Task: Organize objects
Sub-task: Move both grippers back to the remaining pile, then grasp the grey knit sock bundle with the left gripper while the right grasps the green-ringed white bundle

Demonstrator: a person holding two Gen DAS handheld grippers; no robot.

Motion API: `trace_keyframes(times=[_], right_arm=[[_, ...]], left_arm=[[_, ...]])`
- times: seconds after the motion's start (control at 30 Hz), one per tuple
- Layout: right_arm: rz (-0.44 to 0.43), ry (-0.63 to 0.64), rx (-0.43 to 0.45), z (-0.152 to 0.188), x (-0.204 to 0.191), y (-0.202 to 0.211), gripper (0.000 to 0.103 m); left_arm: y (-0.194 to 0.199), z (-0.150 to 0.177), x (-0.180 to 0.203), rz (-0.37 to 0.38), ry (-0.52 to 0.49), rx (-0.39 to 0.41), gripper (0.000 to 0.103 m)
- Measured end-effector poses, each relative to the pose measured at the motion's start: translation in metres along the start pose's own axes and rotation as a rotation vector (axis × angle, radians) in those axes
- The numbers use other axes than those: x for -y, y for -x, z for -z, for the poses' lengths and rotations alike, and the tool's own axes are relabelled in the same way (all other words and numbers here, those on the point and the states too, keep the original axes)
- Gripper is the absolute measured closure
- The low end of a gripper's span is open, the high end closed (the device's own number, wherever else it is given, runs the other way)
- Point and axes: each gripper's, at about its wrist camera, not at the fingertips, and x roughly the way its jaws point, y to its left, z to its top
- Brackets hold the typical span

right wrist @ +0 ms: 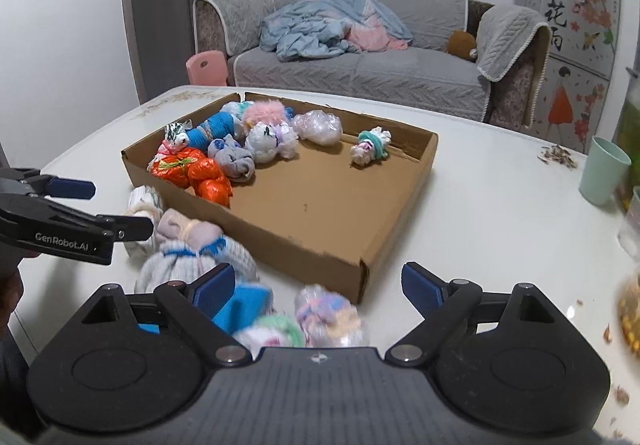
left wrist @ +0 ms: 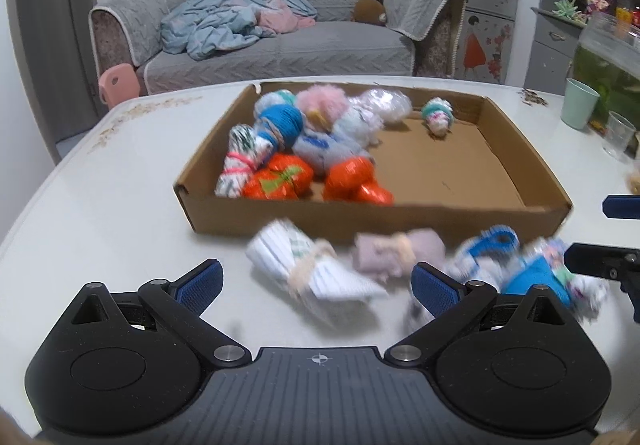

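— While both claws hover low over the white table (left wrist: 100, 205), what are they doing?

— The left gripper (left wrist: 316, 285) is spread wide, holding nothing; the right gripper (right wrist: 318, 287) likewise gapes empty.

— And the bundles?

— Most lie in the cardboard tray (right wrist: 304, 241), crowded at its far left. A striped white bundle (left wrist: 308, 269) and a pale pink bundle (left wrist: 396, 249) lie on the table just in front of the tray.

Bundles (left wrist: 304, 149) in box (left wrist: 520, 181) on table (left wrist: 100, 205)

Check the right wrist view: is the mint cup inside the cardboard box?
No, the mint cup stands on the table, well right of the cardboard box.
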Motion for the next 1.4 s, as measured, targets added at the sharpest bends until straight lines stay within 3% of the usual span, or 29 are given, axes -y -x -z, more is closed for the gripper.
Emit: trace_keyframes(times=[0.13, 0.33, 0.57, 0.9, 1.0, 1.07, 1.4], right_arm=[[-0.012, 0.026, 0.013, 0.015, 0.0, 0.002, 0.014], [0.097, 0.026, 0.001, 0.03, 0.015, 0.008, 0.011], [0.073, 0.014, 0.004, 0.044, 0.023, 0.014, 0.012], [-0.019, 0.055, 0.001, 0.045, 0.018, 0.005, 0.053], [-0.044, 0.054, -0.001, 0.049, 0.02, 0.009, 0.072], [-0.045, 0.042, -0.003, 0.053, 0.023, 0.013, 0.079], [-0.075, 0.003, 0.009, 0.062, 0.032, 0.026, 0.08]], left_arm=[[0.004, 0.02, 0.009, 0.049, 0.015, -0.015, 0.001], [0.009, 0.037, 0.025, 0.135, 0.008, -0.059, 0.001], [0.012, 0.052, 0.058, 0.165, -0.073, -0.076, 0.001], [0.014, 0.052, 0.084, 0.284, -0.091, -0.074, 0.002], [0.016, 0.054, 0.09, 0.328, -0.106, -0.066, 0.003], [0.02, 0.054, 0.092, 0.32, -0.119, -0.046, 0.003], [0.018, 0.045, 0.073, 0.188, -0.19, 0.044, 0.001]])
